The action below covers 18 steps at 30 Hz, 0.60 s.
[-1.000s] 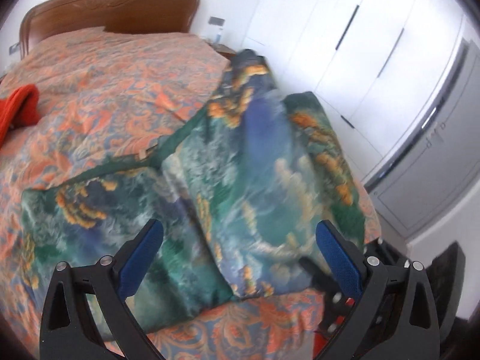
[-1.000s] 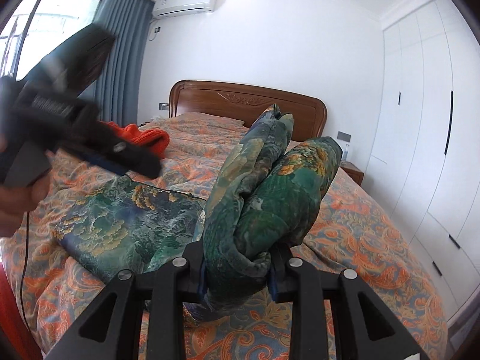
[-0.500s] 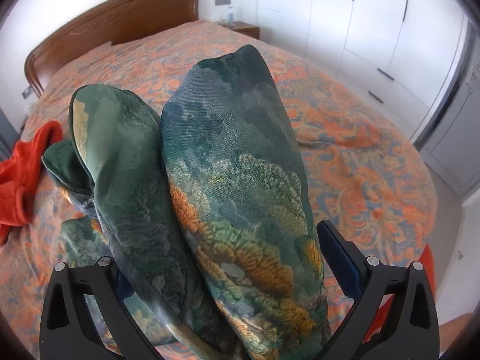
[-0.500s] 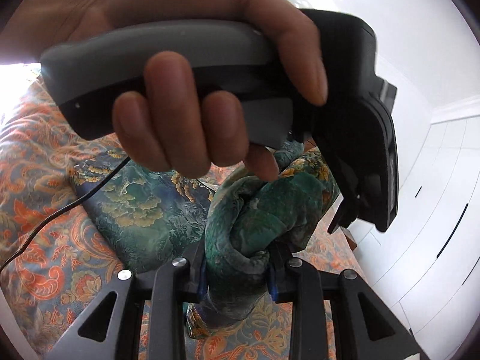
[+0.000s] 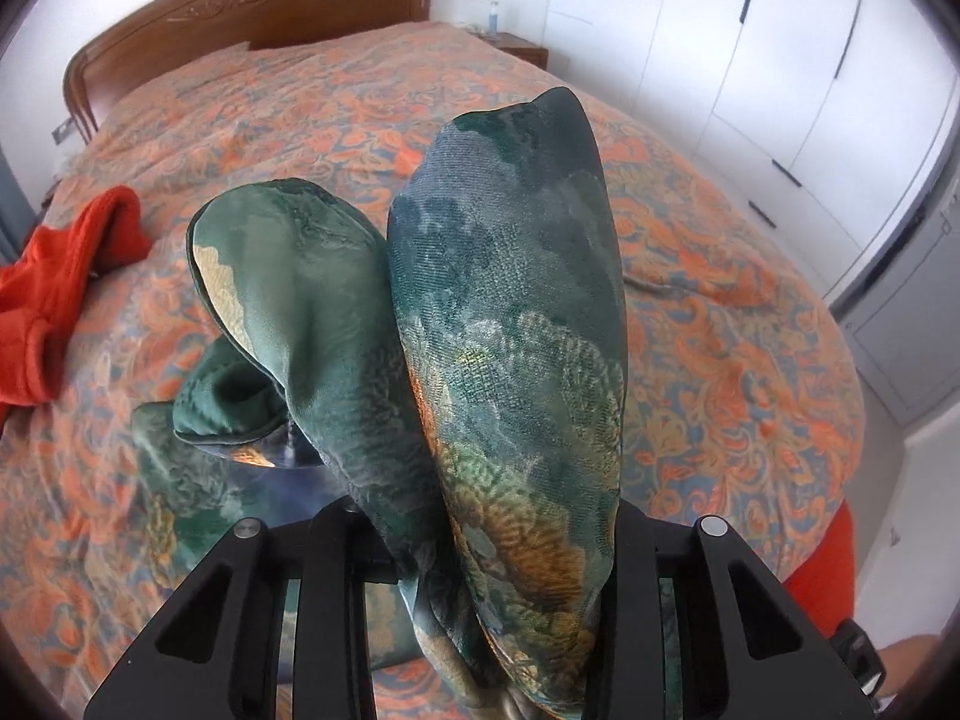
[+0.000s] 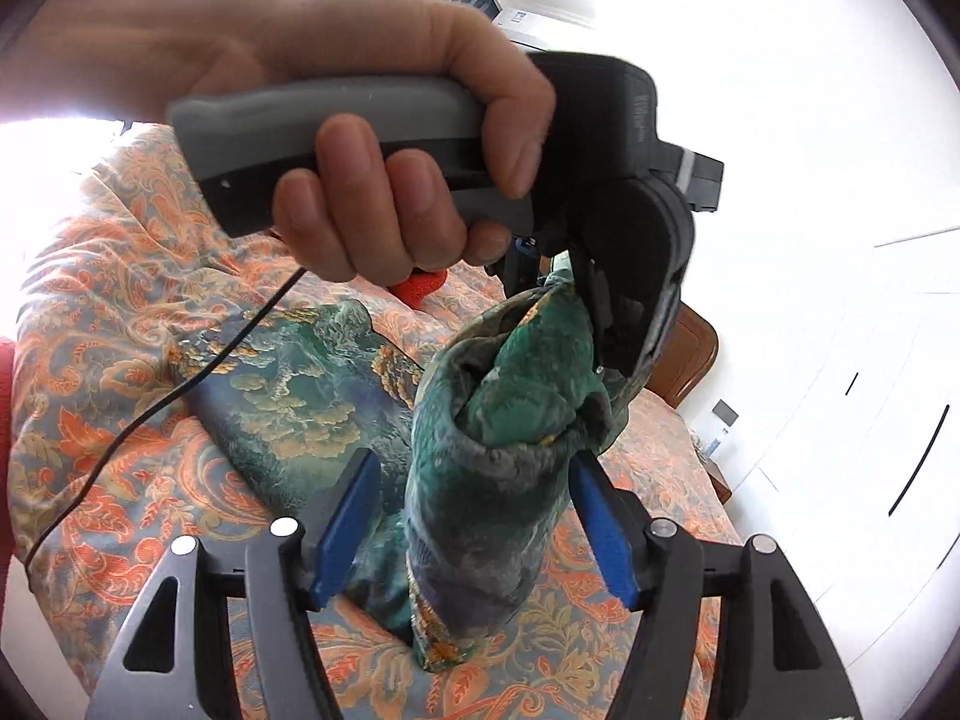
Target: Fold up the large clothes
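Note:
A large green garment with a gold and blue landscape print (image 5: 510, 324) lies partly on the bed and is partly lifted. My left gripper (image 5: 480, 546) is shut on a thick bunch of it; the folds rise in front of the camera. In the right wrist view the left gripper (image 6: 594, 300) hangs from a hand and pinches the top of the lifted garment (image 6: 504, 420). My right gripper (image 6: 474, 528) is open, its blue pads either side of the hanging cloth and apart from it. The rest of the garment (image 6: 300, 396) lies flat to the left.
The bed has an orange and blue paisley cover (image 5: 720, 300) and a wooden headboard (image 5: 240, 24). A red garment (image 5: 60, 288) lies at the left. White wardrobe doors (image 5: 780, 60) stand at the right. A nightstand (image 5: 522, 48) sits by the headboard. A black cable (image 6: 150, 408) trails over the cover.
My left gripper has closed on the lifted bunch of the garment. My right gripper has opened and let go of it. The left gripper has drawn a little away from the right camera.

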Tool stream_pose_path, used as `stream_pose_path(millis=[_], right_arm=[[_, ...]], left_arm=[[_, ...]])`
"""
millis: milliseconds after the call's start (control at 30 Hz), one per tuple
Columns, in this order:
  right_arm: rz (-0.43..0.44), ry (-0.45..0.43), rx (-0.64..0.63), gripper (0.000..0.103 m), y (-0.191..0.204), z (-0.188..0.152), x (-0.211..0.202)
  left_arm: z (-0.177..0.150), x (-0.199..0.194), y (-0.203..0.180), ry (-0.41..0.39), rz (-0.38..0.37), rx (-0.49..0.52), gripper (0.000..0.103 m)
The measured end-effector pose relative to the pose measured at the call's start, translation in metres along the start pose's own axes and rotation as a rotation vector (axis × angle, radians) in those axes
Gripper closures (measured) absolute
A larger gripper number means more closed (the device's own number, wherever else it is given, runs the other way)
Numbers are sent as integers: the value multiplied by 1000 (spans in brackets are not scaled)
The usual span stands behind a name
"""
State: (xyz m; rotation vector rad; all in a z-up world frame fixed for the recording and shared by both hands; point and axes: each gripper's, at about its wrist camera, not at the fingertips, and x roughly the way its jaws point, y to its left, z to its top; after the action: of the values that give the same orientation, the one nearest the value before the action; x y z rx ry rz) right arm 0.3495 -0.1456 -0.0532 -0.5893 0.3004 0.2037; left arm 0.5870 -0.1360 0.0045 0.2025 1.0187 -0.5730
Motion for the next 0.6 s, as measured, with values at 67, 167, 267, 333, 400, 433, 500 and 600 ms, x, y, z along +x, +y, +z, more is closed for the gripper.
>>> stream_pose_path(millis=[67,167,267,333,400,433,500,600], right_arm=[[26,8,24,36,2,-2,-10],[79,43,107,36,-2,-10,-23],[111,96,192,36,-10,-23,-27],[125,141,235,36,-15,-33,-22],[125,186,269,36,-19,-43,-19],[123,205,282,36,-21,-48,-17],[119,243,317,36,-22,-56,-14],[127,274,392,36,-26,-64,-5]], left_arm=[[-4,1,18,3,-22,-25,69],[-13,3,50,4,-51,-67,69],[-22,4,80,2,-82,-119,69],[-28,7,98,6,-95,-150,68],[-32,10,113,8,-105,-180,68],[-34,12,119,8,-113,-195,68],[-39,15,132,8,-130,-222,68],[-47,20,147,11,-134,-242,68]])
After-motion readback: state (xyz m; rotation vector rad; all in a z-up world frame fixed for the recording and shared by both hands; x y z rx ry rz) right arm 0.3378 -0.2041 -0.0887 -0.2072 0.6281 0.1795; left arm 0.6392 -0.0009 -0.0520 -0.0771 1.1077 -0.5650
